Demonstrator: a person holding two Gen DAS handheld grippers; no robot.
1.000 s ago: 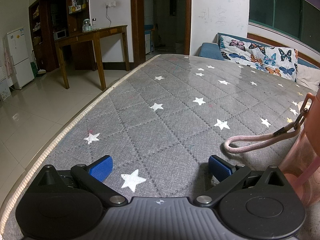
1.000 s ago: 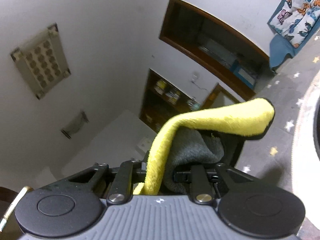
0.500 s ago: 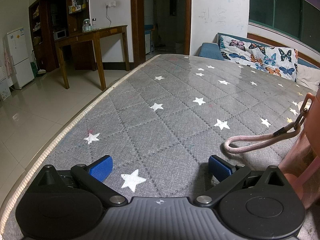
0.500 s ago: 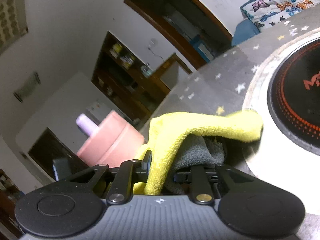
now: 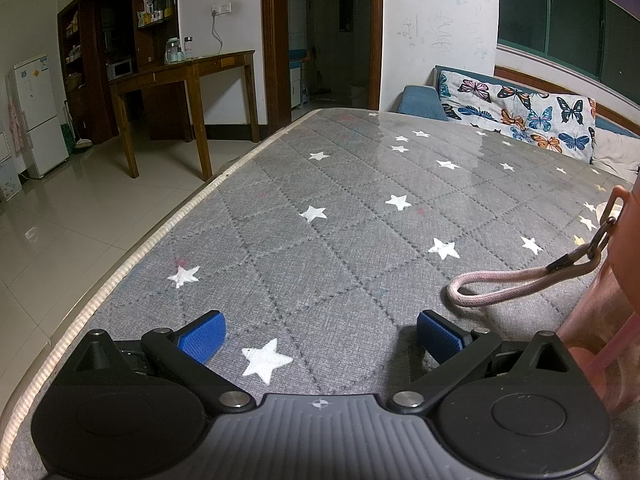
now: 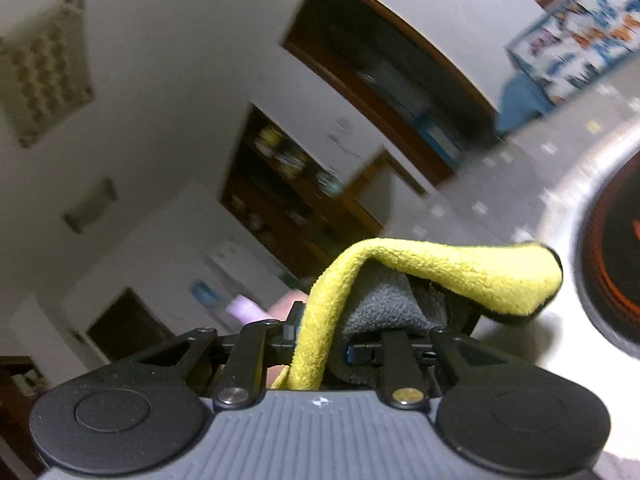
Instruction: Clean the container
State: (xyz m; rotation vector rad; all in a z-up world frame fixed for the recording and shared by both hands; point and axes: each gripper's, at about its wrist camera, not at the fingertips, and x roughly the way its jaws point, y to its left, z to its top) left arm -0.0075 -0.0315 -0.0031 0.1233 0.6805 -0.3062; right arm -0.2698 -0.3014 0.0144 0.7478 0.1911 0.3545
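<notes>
Translucent pink plastic bottle [image 5: 616,300] sat at the mattress's right edge, mostly cropped, its pink cord strap [image 5: 516,284] looped flat. Folded yellow-grey microfibre cloth [image 6: 420,276] was clamped.

A grey star-patterned mattress [image 5: 340,240] fills the foreground. Beyond it stand a wooden table [image 5: 188,76], a white refrigerator [image 5: 38,116] (far left) and a butterfly-print cushion [image 5: 516,116]. An induction cooktop [image 6: 612,256] lies at right.

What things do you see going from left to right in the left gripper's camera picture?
White fridge → wooden table → dark doorway → butterfly pillow → pink strap loop → pink container at the right edge.
</notes>
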